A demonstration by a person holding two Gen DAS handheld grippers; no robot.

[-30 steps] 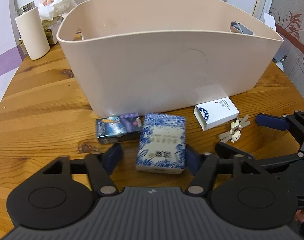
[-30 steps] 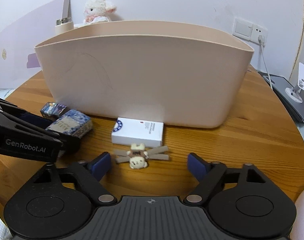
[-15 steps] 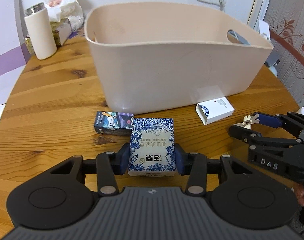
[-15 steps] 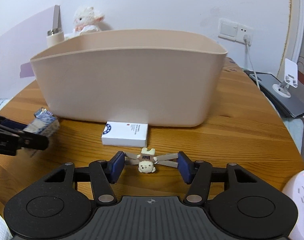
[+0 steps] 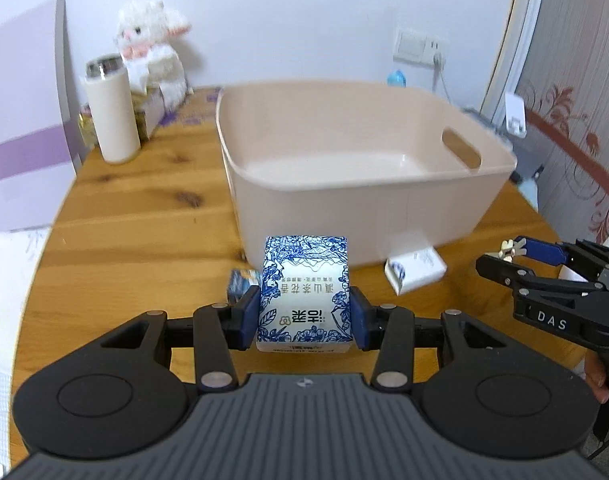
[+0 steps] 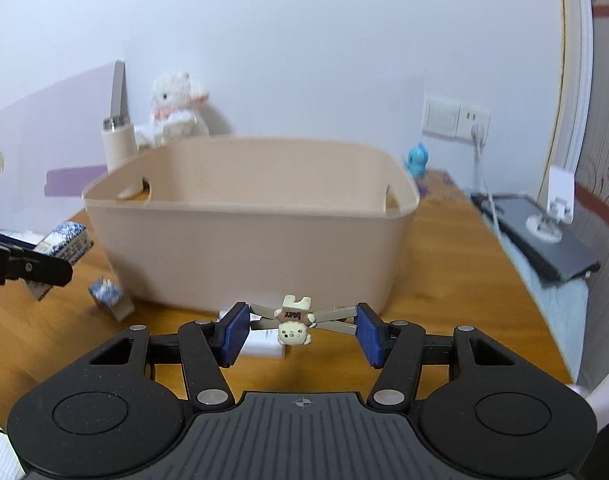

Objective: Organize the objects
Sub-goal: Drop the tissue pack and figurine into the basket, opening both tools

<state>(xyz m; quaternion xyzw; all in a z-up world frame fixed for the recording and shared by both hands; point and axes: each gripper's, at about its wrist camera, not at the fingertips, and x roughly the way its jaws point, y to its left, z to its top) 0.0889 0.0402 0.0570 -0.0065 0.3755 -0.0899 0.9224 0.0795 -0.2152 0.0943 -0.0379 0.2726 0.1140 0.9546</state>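
Wooden table [image 5: 136, 216] — bin [image 5: 344, 208], boxes

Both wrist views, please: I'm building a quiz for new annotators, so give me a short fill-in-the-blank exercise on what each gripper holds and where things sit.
1. The left gripper is shut on the blue-and-white ____.
2. The right gripper clamps a small bear-shaped ____.
3. The beige bin stands on the wooden ____.
4. The white box lies on the table ____ the bin, not in it.

Missing words: box; clip; table; beside
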